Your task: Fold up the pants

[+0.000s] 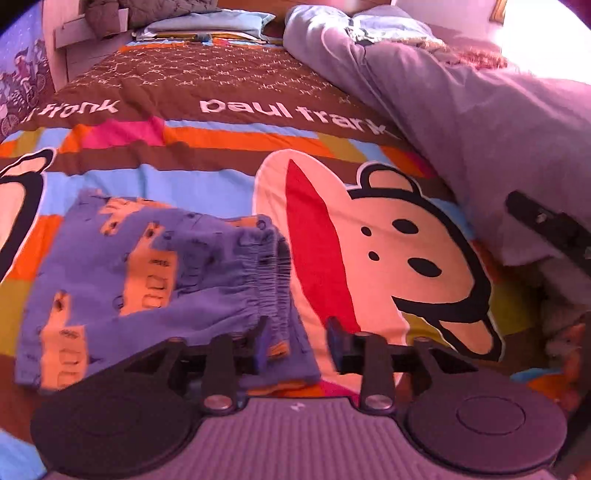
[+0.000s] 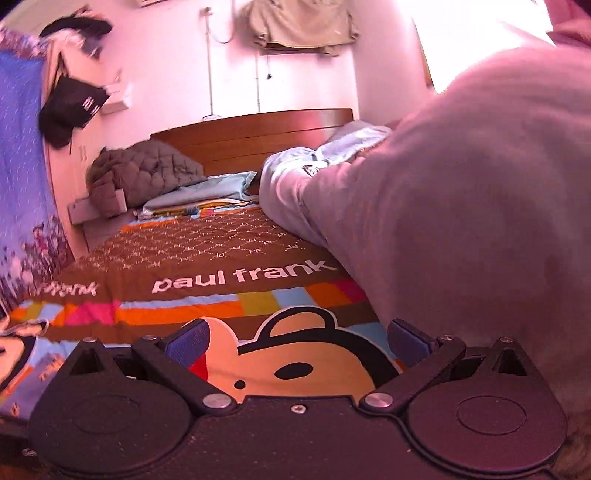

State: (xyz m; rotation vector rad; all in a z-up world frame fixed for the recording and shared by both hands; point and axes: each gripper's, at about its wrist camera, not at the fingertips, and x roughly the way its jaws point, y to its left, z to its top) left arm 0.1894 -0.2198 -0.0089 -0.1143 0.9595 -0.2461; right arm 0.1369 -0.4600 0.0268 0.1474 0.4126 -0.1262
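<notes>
Your left gripper (image 1: 299,343) hangs low over the bed with its fingers apart; the left finger (image 1: 261,345) sits over the near right corner of the pants (image 1: 147,291), by the waistband, and whether it touches the cloth is hard to tell. The right finger (image 1: 337,341) is over the bedspread (image 1: 388,258), just beside the pants. Nothing is pinched between them.

The pants lie folded into a small purple bundle with orange prints, on the near left part of the bedspread, the gathered waistband (image 1: 273,273) facing right toward the big cartoon face.

Your right gripper (image 2: 298,338) is spread wide and holds nothing; between its blue pads (image 2: 186,341) you see the cartoon face on the bedspread. In that view only a corner of the pants (image 2: 26,380) shows at the near left edge, well apart from the gripper.

A grey duvet (image 2: 461,221) is heaped along the right side of the bed, and a pillow (image 1: 207,22) lies at the far end by the headboard (image 2: 258,136)
</notes>
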